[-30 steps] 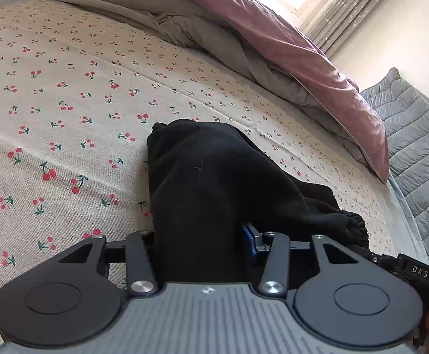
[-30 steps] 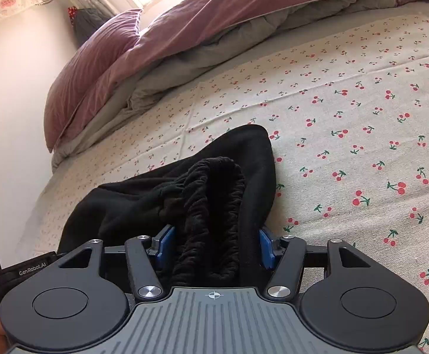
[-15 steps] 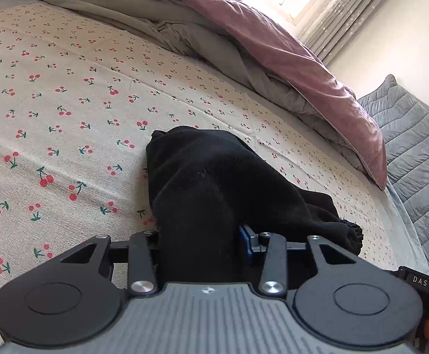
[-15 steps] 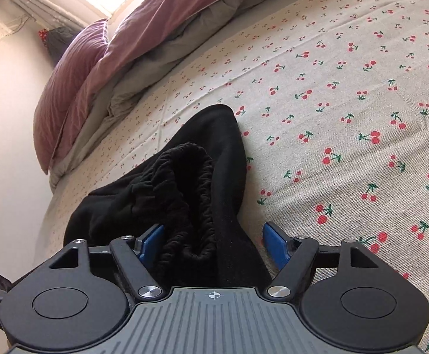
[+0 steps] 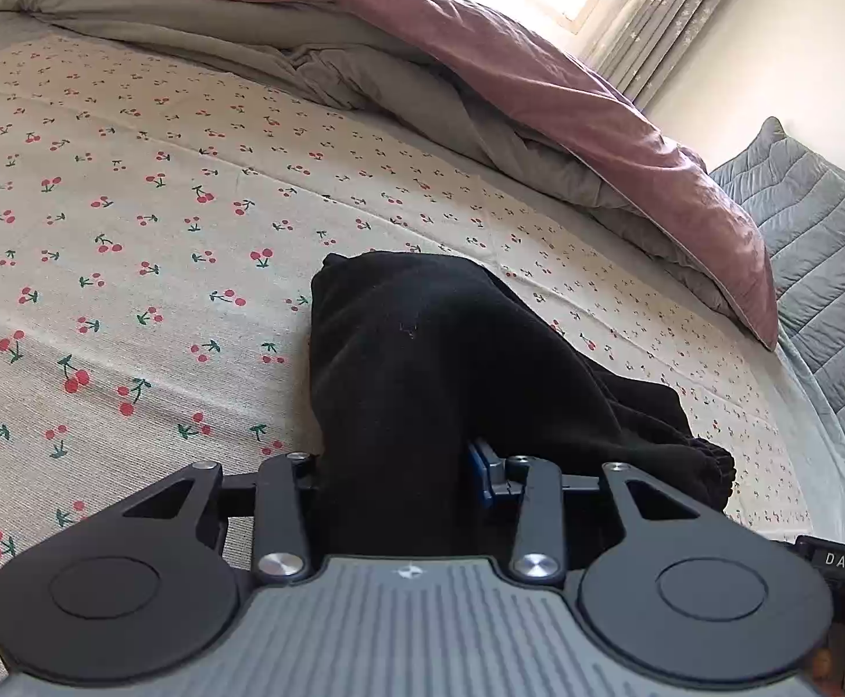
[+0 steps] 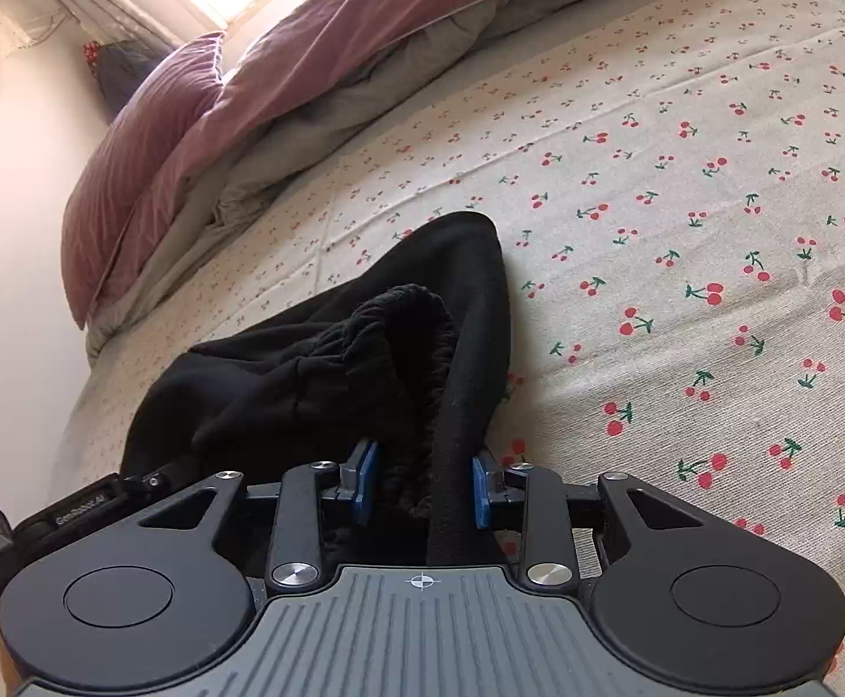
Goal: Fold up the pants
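Black pants (image 5: pixel 434 383) bunched on cherry-print bedsheet (image 5: pixel 132 221), near mauve duvet (image 5: pixel 539 75) by window. Left gripper (image 5: pixel 393 482) clamped on pants, jaws opening; right gripper (image 6: pixel 422 488) closing, clamped on pants' waistband.

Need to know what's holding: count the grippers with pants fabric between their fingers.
2. Left gripper holds a bunched fold of the black pants; right gripper, jaws closing, has the elastic waistband end.

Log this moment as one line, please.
task: fold pants | left hand-held gripper: opening, black pants between jaws | right hand-held gripper: closing on waistband | surface: cherry-print sheet
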A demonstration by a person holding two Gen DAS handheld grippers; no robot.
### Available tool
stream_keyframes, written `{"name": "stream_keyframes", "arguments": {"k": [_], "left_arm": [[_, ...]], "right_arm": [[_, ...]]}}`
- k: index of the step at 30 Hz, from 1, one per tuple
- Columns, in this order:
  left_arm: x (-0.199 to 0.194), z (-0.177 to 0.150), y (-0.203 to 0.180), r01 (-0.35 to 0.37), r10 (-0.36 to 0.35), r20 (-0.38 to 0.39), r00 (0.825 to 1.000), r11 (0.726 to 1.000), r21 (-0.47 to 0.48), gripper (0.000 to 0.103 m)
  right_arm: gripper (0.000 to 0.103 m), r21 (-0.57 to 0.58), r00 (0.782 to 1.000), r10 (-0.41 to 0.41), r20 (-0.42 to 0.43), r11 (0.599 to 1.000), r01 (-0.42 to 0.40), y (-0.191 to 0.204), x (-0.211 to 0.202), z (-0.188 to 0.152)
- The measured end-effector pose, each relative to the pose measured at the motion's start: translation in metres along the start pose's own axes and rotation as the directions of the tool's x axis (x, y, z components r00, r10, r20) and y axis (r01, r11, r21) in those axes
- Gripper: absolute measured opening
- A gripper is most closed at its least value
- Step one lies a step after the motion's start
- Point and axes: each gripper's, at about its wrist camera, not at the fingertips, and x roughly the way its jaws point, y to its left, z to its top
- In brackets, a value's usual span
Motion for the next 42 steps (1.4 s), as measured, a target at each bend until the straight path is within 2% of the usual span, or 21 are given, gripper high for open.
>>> {"name": "stream_keyframes", "arguments": {"k": [3, 4, 6, 7, 8, 10, 13, 15, 17, 19, 20, 21, 23, 25, 26, 28, 31, 36, 40, 42], "left_arm": [[-0.004, 0.002, -0.001, -0.001, 0.001, 0.004, 1.000, 1.000, 0.000, 0.035], [-0.003, 0.003, 0.001, 0.001, -0.002, -0.003, 1.000, 1.000, -0.014, 0.036], [-0.004, 0.005, 0.005, -0.003, 0.003, -0.016, 1.000, 0.999, -0.035, 0.043], [-0.008, 0.008, 0.006, -0.015, 0.014, -0.024, 1.000, 0.999, -0.038, 0.043], [-0.014, 0.011, 0.007, -0.025, 0.025, -0.025, 0.999, 0.999, -0.032, 0.043], [-0.031, 0.018, 0.004, -0.058, 0.058, 0.028, 0.998, 0.998, -0.004, 0.043], [-0.054, 0.024, -0.006, -0.074, 0.066, 0.123, 0.990, 0.996, 0.059, 0.043], [-0.060, 0.019, -0.021, -0.020, -0.002, 0.167, 0.986, 0.992, 0.128, 0.043], [-0.058, 0.011, -0.037, 0.040, -0.077, 0.173, 0.982, 0.977, 0.209, 0.043], [-0.047, 0.002, -0.049, 0.097, -0.138, 0.147, 0.980, 0.962, 0.257, 0.046], [-0.038, -0.001, -0.051, 0.106, -0.144, 0.128, 0.981, 0.958, 0.267, 0.049], [-0.030, -0.004, -0.052, 0.097, -0.131, 0.109, 0.985, 0.957, 0.272, 0.050], [-0.006, -0.012, -0.048, 0.038, -0.051, 0.041, 0.998, 0.961, 0.273, 0.049], [0.005, -0.022, -0.042, 0.017, -0.024, 0.019, 1.000, 0.957, 0.291, 0.048], [0.005, -0.025, -0.042, 0.011, -0.022, 0.031, 0.999, 0.951, 0.308, 0.048], [0.002, -0.025, -0.045, -0.009, -0.002, 0.036, 0.999, 0.950, 0.313, 0.048], [0.002, -0.022, -0.042, -0.003, -0.005, 0.030, 1.000, 0.963, 0.269, 0.048], [-0.006, -0.021, -0.049, -0.017, 0.008, 0.034, 0.999, 0.963, 0.269, 0.049], [-0.024, -0.020, -0.050, -0.024, 0.015, 0.061, 0.998, 0.988, 0.153, 0.050], [-0.035, -0.021, -0.051, -0.028, 0.020, 0.076, 0.997, 0.993, 0.112, 0.053]], "right_arm": [[0.033, 0.021, 1.000, 0.006, -0.010, 1.000, -0.006, -0.001, -0.001, 0.003], [0.037, -0.002, 1.000, -0.004, -0.009, 1.000, 0.004, 0.002, -0.002, 0.002], [0.046, -0.052, 0.999, -0.038, -0.001, 0.998, 0.038, 0.008, -0.003, 0.002], [0.052, -0.080, 0.998, -0.058, 0.005, 0.995, 0.058, 0.010, -0.005, 0.002], [0.054, -0.106, 0.997, -0.074, 0.012, 0.991, 0.075, 0.013, -0.008, 0.003], [0.054, -0.120, 0.996, -0.081, 0.036, 0.989, 0.085, 0.016, -0.020, 0.005], [0.055, -0.180, 0.978, -0.097, 0.186, 0.975, 0.131, 0.031, -0.051, 0.007], [0.055, -0.262, 0.951, -0.108, 0.288, 0.947, 0.187, 0.048, -0.067, 0.003], [0.056, -0.340, 0.933, -0.089, 0.349, 0.916, 0.214, 0.064, -0.074, -0.006], [0.050, -0.420, 0.942, -0.039, 0.334, 0.888, 0.186, 0.078, -0.069, -0.016], [0.048, -0.454, 0.950, -0.028, 0.312, 0.874, 0.175, 0.083, -0.063, -0.022], [0.041, -0.481, 0.956, -0.030, 0.291, 0.859, 0.174, 0.087, -0.056, -0.026], [0.038, -0.509, 0.965, -0.089, 0.248, 0.836, 0.208, 0.088, -0.036, -0.032], [0.039, -0.491, 0.963, -0.204, 0.179, 0.829, 0.267, 0.076, -0.009, -0.032], [0.041, -0.464, 0.965, -0.215, 0.151, 0.846, 0.261, 0.065, -0.002, -0.033], [0.052, -0.399, 0.970, -0.209, 0.128, 0.884, 0.243, 0.053, 0.003, -0.026], [0.053, -0.321, 0.978, -0.197, 0.064, 0.924, 0.207, 0.043, 0.003, -0.018], [0.055, -0.360, 0.972, -0.218, 0.093, 0.902, 0.237, 0.050, 0.001, -0.026], [0.057, -0.369, 0.971, -0.216, 0.103, 0.898, 0.238, 0.057, -0.011, -0.021], [0.058, -0.374, 0.961, -0.225, 0.159, 0.887, 0.270, 0.062, -0.025, -0.018]]}}
